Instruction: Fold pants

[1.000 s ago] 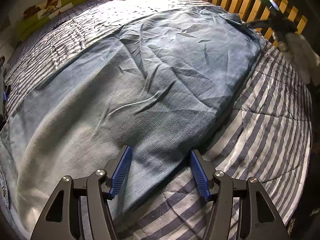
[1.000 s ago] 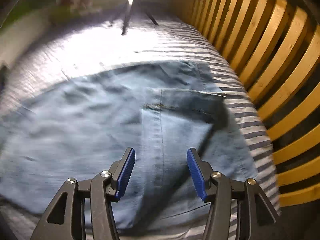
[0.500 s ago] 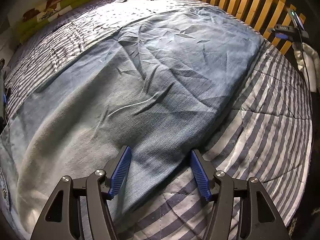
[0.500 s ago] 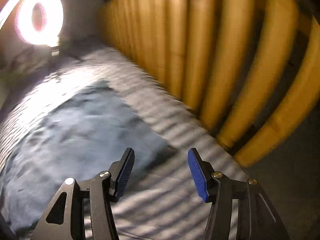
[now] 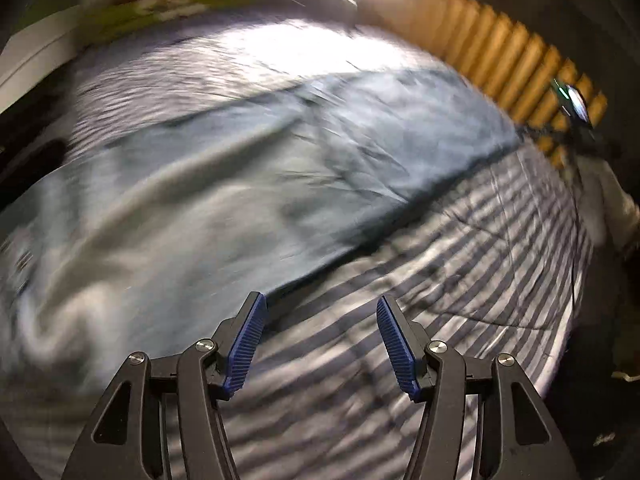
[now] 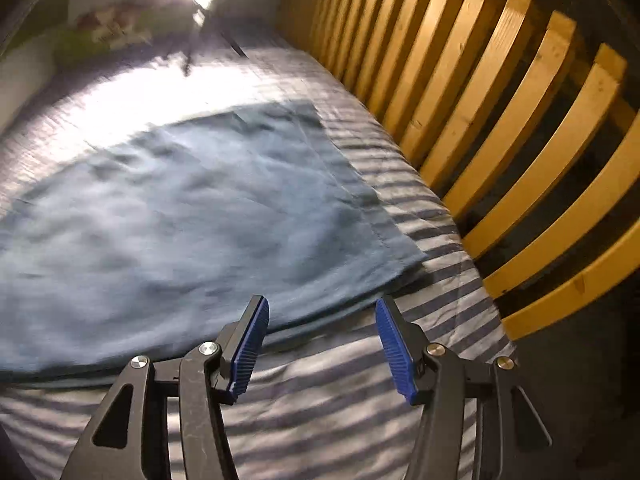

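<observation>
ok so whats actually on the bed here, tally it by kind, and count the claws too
blue pants: 1, spread flat on the cover
striped bed cover: 1
green patterned pillow at the far end: 1
claws: 2, the left claw and the right claw, both open and empty above the cover near the pants' edge
total: 5

- Left gripper [image 5: 320,334]: black angular linkage arms with triangular cut-outs, round silver screws at the pivots, ribbed blue pads [image 5: 245,347] on the inner faces.
- Right gripper [image 6: 320,336]: same black frame, scuffed and lightly scratched, silver pivot screws, ribbed blue pads [image 6: 394,354].
</observation>
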